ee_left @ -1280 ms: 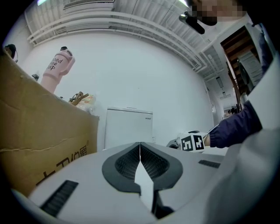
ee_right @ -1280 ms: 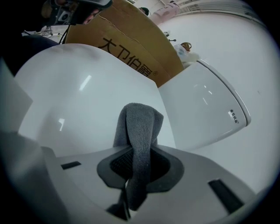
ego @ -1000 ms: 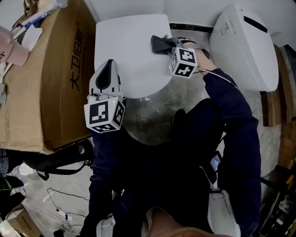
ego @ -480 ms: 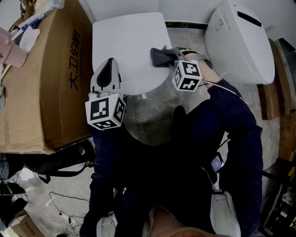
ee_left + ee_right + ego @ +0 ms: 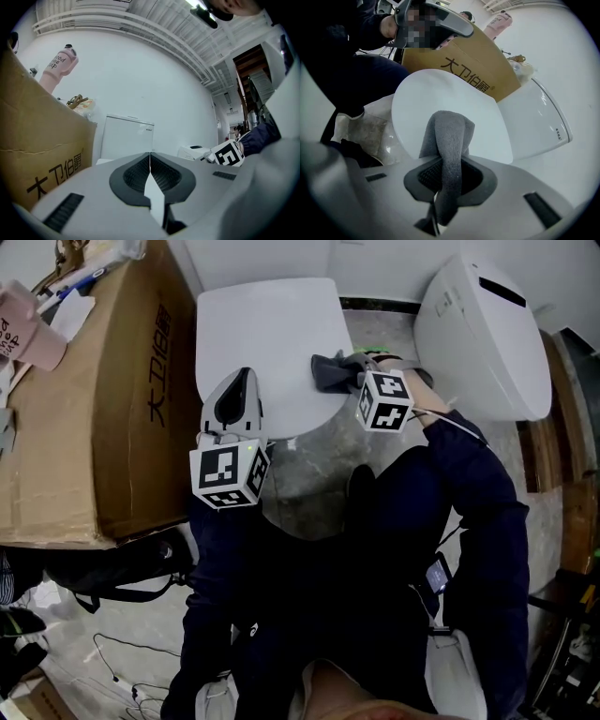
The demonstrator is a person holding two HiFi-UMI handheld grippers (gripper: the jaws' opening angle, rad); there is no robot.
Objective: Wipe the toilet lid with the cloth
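Gripping the grey cloth (image 5: 330, 372) between clenched jaws, right gripper (image 5: 354, 367) is holding it on the right edge of the toilet lid (image 5: 262, 329), left gripper (image 5: 235, 381) is hovering over the lid's near part, jaws clenched on nothing, cardboard box (image 5: 84, 427) lying left.

Grey mottled stone floor (image 5: 314, 465) here, with everything parked on it: a big cardboard box (image 5: 84, 418) right up against the left of the white toilet lid (image 5: 262, 343), a bulky white toilet piece (image 5: 478, 334) off to the right, and a black bag (image 5: 117, 563) slumped by the box. The dark grey cloth (image 5: 330, 371) sits at the lid's right edge.
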